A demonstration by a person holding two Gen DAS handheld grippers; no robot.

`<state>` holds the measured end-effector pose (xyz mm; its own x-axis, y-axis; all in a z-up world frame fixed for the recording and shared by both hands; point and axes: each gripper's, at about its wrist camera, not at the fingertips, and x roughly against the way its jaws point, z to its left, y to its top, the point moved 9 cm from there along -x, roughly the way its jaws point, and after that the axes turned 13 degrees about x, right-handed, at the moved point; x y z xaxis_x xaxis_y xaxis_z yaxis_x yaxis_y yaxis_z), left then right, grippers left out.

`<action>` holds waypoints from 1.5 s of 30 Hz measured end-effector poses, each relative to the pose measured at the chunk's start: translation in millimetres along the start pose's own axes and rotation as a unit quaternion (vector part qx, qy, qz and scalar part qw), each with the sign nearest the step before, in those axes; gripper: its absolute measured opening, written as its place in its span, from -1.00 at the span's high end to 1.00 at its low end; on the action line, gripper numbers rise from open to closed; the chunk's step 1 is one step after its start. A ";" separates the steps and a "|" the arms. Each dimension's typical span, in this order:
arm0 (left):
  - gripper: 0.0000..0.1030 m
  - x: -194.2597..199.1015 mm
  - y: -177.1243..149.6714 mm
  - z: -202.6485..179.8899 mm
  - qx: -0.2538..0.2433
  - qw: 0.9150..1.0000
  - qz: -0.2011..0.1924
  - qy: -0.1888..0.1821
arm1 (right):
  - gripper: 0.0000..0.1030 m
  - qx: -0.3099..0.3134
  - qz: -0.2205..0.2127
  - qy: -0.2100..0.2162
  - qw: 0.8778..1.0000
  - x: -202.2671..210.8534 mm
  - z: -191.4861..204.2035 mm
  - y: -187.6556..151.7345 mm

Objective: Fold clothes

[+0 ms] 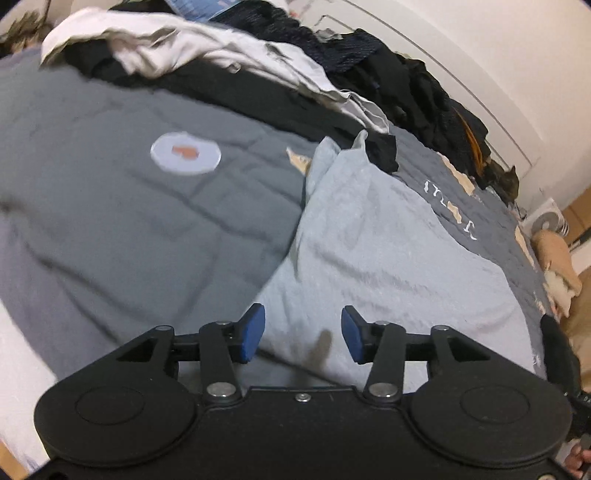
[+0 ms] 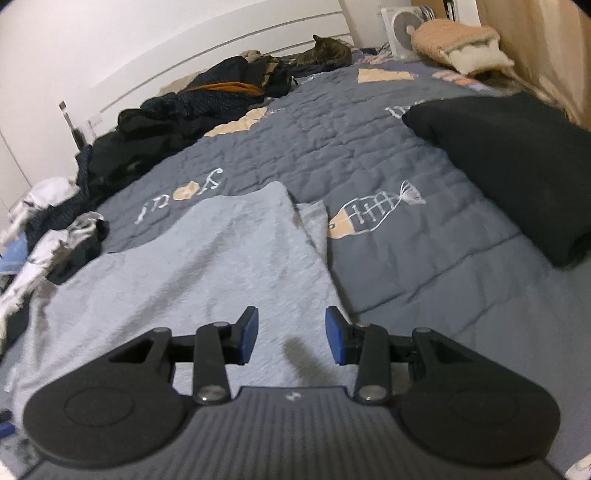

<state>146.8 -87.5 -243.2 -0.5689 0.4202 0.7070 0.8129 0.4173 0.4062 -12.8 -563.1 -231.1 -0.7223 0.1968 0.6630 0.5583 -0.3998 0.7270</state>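
A light blue-grey garment (image 1: 384, 258) lies spread on the bed, partly folded over on itself; it also shows in the right wrist view (image 2: 207, 266). A darker grey shirt with a round pale badge (image 1: 185, 153) lies to its left. My left gripper (image 1: 303, 334) is open and empty, just above the light garment's near edge. My right gripper (image 2: 291, 338) is open and empty above the same garment's near right edge.
A pile of unfolded dark and white clothes (image 1: 229, 66) runs along the far side of the bed (image 2: 177, 110). A folded black garment (image 2: 517, 162) lies at the right on the grey quilt (image 2: 369, 147). A cat (image 2: 327, 53), a fan (image 2: 404, 26) and a tan cushion (image 2: 454, 40) lie beyond.
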 end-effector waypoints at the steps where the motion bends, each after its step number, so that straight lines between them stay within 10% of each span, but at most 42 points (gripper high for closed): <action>1: 0.11 1.0 -3.2 1.1 0.006 1.000 0.002 0.000 | 0.25 -0.009 0.000 0.007 1.000 2.3 -0.1 -1.2; 12: 0.07 2.1 -20.2 -1.6 0.084 0.995 0.014 -0.051 | 0.25 -0.210 0.019 0.114 0.971 18.2 -18.3 -33.1; 29: 0.07 -16.9 -39.3 -30.8 0.051 0.997 0.033 -0.055 | 0.26 -0.324 0.046 0.082 0.942 -28.3 -40.9 -74.0; 31: 0.07 -18.0 -39.3 -30.2 0.050 0.997 0.033 -0.054 | 0.36 -0.330 0.029 0.071 0.941 -26.8 -44.1 -72.7; 33: 0.07 -18.3 -38.6 -29.6 0.052 0.997 0.032 -0.053 | 0.97 -0.339 0.009 0.057 0.939 -19.7 -49.2 -70.9; 39: 0.07 -16.4 -40.2 -25.9 0.056 0.997 0.032 -0.050 | 0.99 -0.373 -0.041 0.052 0.925 5.5 -55.7 -66.7; 45: 0.07 -13.9 -43.2 -22.3 0.058 0.997 0.032 -0.046 | 0.96 -0.418 -0.001 0.037 0.908 -12.2 -69.5 -88.7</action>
<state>122.4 -129.3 -257.7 -0.5290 0.5192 0.6713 0.8316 0.4748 0.2881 -81.9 -592.3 -316.0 -0.7652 0.1496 0.6262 0.0755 -0.9450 0.3181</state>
